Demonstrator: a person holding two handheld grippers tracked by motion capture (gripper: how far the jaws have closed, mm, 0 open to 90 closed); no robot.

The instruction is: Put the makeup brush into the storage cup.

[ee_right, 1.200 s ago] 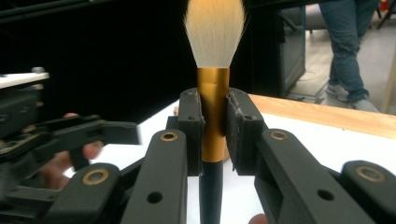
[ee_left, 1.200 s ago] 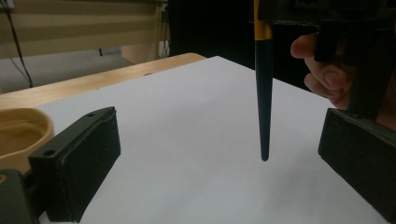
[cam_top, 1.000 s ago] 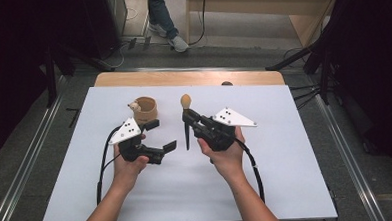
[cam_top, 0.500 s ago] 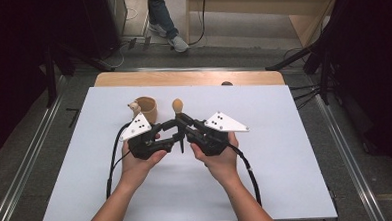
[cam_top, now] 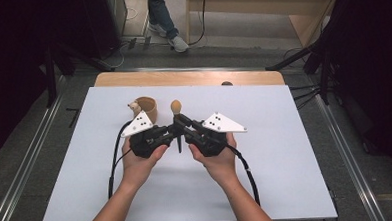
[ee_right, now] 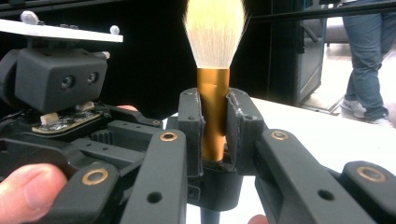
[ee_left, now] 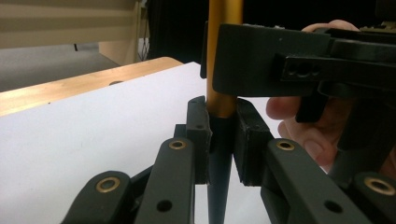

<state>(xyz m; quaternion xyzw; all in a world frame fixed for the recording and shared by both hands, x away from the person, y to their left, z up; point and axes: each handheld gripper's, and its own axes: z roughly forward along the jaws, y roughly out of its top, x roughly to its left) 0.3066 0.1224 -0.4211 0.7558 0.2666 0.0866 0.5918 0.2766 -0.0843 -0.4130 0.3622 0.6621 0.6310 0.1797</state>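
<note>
Makeup brush (cam_top: 176, 122) stands upright at frame center, above the white table (cam_top: 286, 161), bristles up. Right gripper (ee_right: 215, 128) pinches its gold ferrule; left gripper (ee_left: 219, 135), jaws just closed, clamps the dark handle below, likely for a handover. Brown cup (cam_top: 145, 110) sits upper left, probably the brush's destination.

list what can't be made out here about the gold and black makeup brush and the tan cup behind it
- Makeup brush with gold ferrule and black handle: in the left gripper view its bristles are cut off by the top edge; the right gripper covers part of the ferrule.
- Handle tip: cut off by the bottom edge in both gripper views.
- Round tan cup: in the high view, the left gripper plate hides its base, and the small pale thing on its rim is too small to identify.
</note>
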